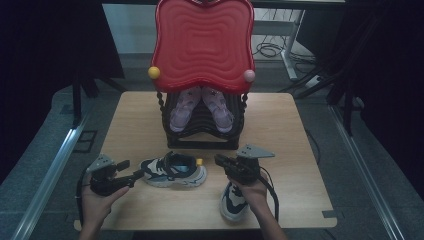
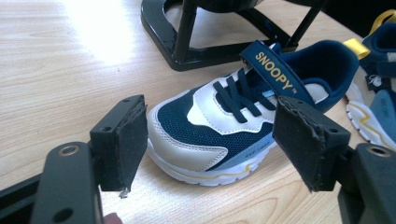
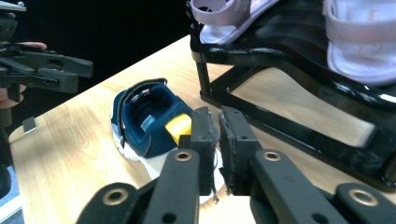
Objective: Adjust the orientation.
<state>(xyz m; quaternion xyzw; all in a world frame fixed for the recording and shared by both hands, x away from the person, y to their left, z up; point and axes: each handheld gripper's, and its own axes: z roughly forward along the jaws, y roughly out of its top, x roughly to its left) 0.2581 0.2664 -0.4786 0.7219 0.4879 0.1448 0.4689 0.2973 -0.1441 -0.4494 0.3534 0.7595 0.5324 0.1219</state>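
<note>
The left hand-held gripper (image 1: 134,176) stands apart at the toe of the shoe (image 1: 172,170), which lies on the surface before the rack (image 1: 202,131). The right hand-held gripper (image 1: 219,160), jaws together and empty, hovers near its heel. Next, probably: clamp and lift it onto the rack.

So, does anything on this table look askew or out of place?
The two navy-and-white sneakers are not set as a pair: one lies crosswise in front of the black rack, its toe between the left gripper's open jaws, untouched; the other sits near the front edge under the right hand. The pink sandals sit neatly on the rack.
</note>
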